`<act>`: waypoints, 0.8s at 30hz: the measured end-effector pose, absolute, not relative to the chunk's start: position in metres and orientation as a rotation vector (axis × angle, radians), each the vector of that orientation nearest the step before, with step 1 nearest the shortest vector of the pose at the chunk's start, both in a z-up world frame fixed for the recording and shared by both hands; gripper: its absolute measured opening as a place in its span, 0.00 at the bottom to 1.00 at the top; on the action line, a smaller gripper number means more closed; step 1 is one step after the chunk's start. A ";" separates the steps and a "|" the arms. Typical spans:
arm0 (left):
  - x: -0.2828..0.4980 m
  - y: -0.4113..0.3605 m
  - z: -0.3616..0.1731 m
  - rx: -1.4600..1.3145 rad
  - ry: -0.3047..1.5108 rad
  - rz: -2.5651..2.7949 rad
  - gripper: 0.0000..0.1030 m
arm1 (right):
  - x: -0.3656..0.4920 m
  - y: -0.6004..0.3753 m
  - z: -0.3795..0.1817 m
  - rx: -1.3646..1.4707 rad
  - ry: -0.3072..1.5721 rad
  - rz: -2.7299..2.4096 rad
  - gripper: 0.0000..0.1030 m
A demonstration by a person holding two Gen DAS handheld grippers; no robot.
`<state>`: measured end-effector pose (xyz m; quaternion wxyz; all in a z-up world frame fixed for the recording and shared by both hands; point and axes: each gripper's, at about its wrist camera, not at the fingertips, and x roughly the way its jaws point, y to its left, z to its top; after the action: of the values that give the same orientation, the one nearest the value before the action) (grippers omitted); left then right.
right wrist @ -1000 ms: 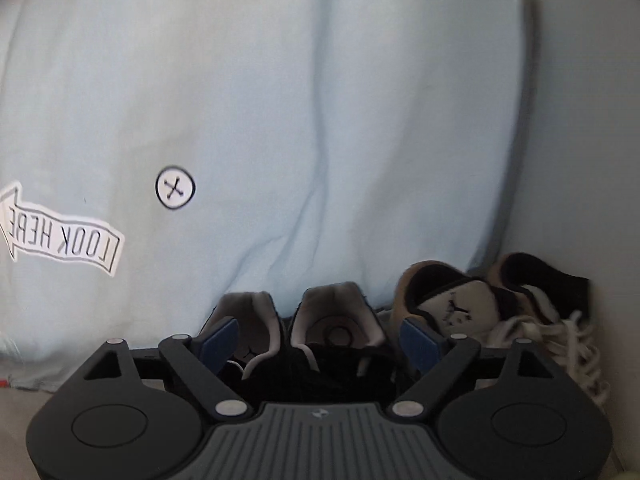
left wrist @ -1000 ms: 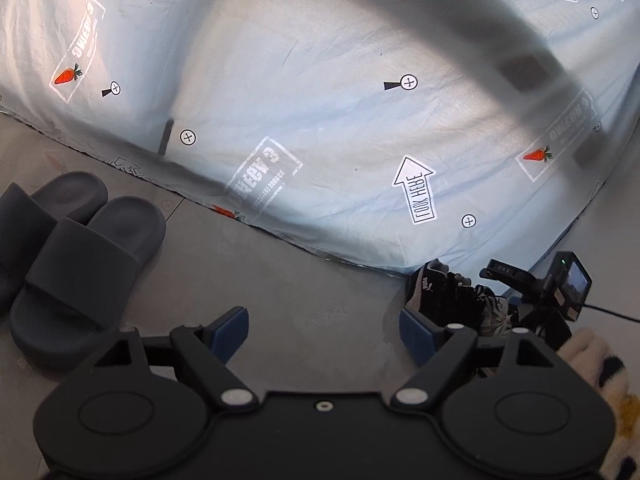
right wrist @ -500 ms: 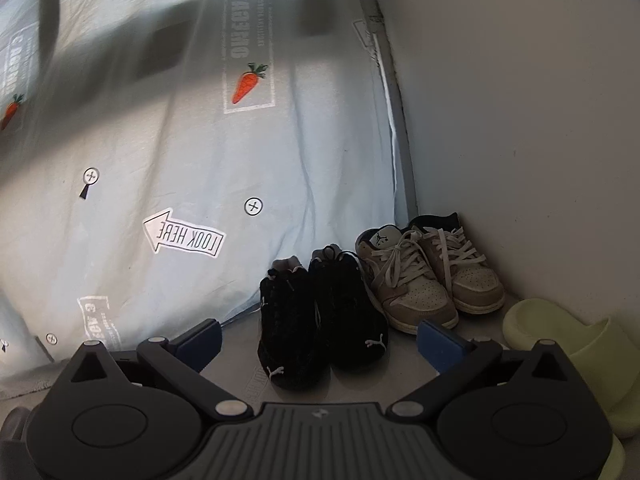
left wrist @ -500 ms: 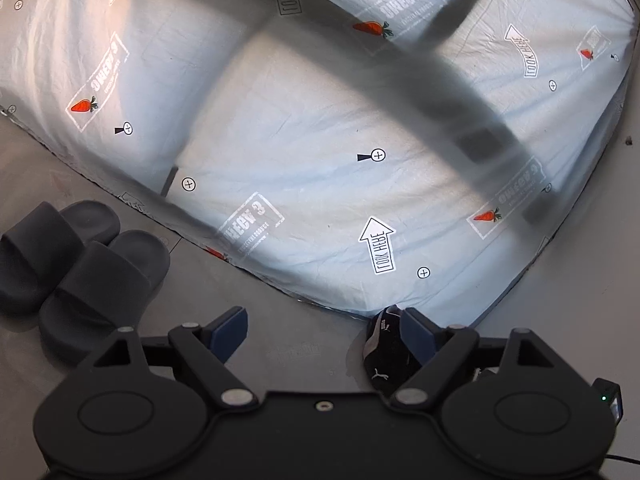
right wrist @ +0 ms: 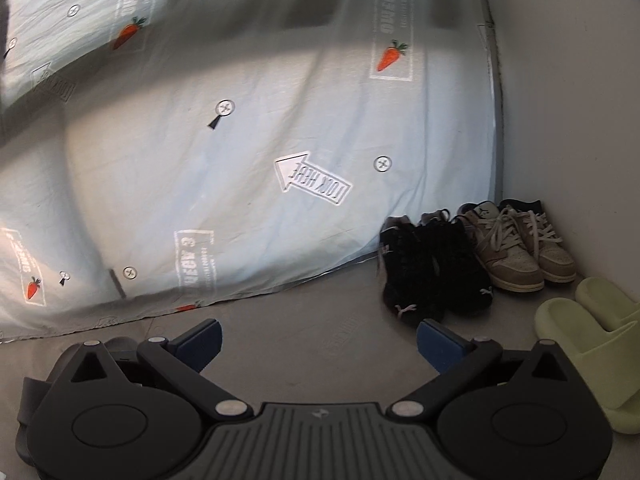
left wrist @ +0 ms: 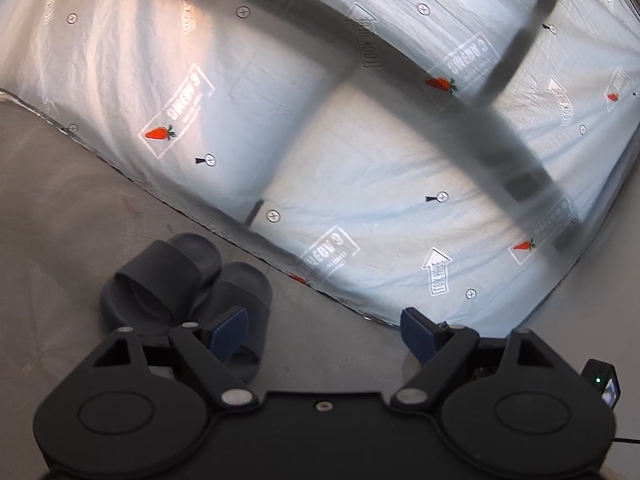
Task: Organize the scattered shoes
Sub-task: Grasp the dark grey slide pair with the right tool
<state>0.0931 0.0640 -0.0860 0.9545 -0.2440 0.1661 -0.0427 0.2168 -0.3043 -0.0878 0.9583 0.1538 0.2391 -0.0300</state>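
Note:
A pair of dark grey slides (left wrist: 184, 292) lies side by side on the floor next to the bed, just ahead and left of my left gripper (left wrist: 324, 328), which is open and empty. In the right wrist view a pair of black sneakers (right wrist: 432, 272) and a pair of beige laced sneakers (right wrist: 516, 244) stand in a row against the bed's corner by the wall. A pair of pale green slides (right wrist: 592, 328) lies to their right. My right gripper (right wrist: 320, 340) is open and empty, held back from the black sneakers.
A bed with a pale blue printed sheet (left wrist: 360, 152) fills the upper part of both views. A white wall (right wrist: 568, 80) rises at the right. Grey floor (left wrist: 72, 216) runs along the bed. A small camera with a green light (left wrist: 604, 384) sits at the right edge.
Both grippers have pulled back and up from the shoe row. The right one now sees all the pairs from farther away. The left one has swung toward the dark slides.

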 end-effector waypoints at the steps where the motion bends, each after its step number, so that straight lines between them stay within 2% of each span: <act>1: 0.090 0.077 -0.088 -0.504 0.339 -0.075 0.82 | 0.215 -0.286 -0.085 0.298 0.491 -0.045 1.00; 11: 0.071 0.181 -0.095 -0.437 0.367 -0.055 0.82 | 0.207 -0.143 -0.086 0.221 0.524 0.052 1.00; 20: 0.087 0.248 -0.095 -0.395 0.436 -0.105 0.82 | 0.207 -0.019 -0.109 0.117 0.500 0.179 0.98; 24: 0.103 0.262 -0.102 -0.400 0.459 -0.124 0.82 | 0.215 0.022 -0.128 0.047 0.537 0.243 0.87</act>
<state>0.1025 0.2621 -0.1016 0.9521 -0.1967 0.2259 -0.0609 0.2148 0.0217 -0.1278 0.9566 0.0233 0.2645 0.1199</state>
